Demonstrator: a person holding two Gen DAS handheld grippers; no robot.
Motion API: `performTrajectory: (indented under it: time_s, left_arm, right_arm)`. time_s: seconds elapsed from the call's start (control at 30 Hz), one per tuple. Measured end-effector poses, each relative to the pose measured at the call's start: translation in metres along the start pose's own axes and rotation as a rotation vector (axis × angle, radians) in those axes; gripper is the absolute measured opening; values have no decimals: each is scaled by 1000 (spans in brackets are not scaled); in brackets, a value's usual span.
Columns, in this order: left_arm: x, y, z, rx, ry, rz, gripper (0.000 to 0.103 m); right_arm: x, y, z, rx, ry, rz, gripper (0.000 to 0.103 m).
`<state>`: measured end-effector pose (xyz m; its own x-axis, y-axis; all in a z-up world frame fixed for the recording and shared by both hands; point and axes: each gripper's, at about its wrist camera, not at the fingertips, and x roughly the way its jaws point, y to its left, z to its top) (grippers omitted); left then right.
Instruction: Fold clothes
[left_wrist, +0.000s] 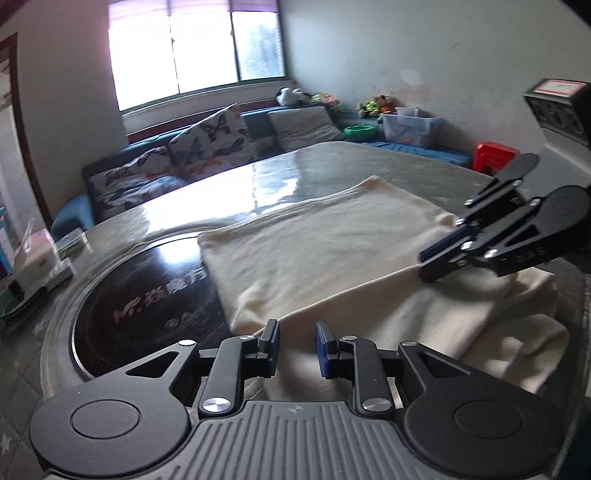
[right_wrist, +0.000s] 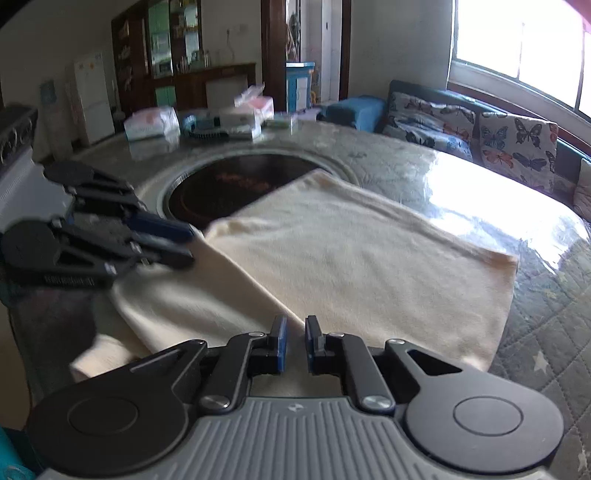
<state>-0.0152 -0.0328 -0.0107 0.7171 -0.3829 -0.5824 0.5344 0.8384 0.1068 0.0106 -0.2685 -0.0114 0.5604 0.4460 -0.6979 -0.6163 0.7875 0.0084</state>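
The cloth (left_wrist: 332, 258) is spread on the table (left_wrist: 314, 162) at 12 o'clock. Nothing is held: the left gripper (left_wrist: 297, 345) and right gripper (right_wrist: 294, 341) are parted. The fold could be pulled crooked if only one layer is pinched.

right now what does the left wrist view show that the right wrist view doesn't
Only the left wrist view shows the red stool, the clear storage bin and the stuffed toys along the wall.

Only the right wrist view shows the white fridge, the wooden cabinet and the tissue packs on the far table edge.

Both show the cream garment partly folded on the table, the dark round inset, the butterfly cushions, and both grippers open.
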Motion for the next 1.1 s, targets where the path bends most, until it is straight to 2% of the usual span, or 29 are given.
performTrajectory:
  time_s: [0.1, 0.2, 0.47, 0.67, 0.77, 0.8, 1.0, 1.1]
  left_arm:
    - [-9, -2, 1, -3, -15, -6, 23]
    - [-20, -17, 4, 22, -43, -47, 23]
    - [-21, -56, -7, 92, -19, -114, 26]
    - [-36, -52, -12, 91, -20, -84, 30]
    - [-50, -48, -15, 109, -26, -60, 35]
    - [-55, -47, -16, 118, -27, -52, 40]
    - [-73, -56, -32, 210, 0, -44, 45]
    - [-76, -66, -41, 274, 6, -47, 48]
  right_arm:
    - [-10, -1, -4, 11, 8, -1, 9]
    - [-23, 2, -8, -5, 21, 24, 11]
    - [-38, 11, -27, -29, 80, 46, 12]
    - [-51, 3, -38, 44, 81, 48, 12]
    - [-55, 0, -41, 61, 75, 43, 12]
    - [-57, 0, -41, 61, 69, 38, 12]
    - [-50, -5, -23, 51, 2, 4, 12]
    - [-34, -11, -17, 55, 15, -7, 13]
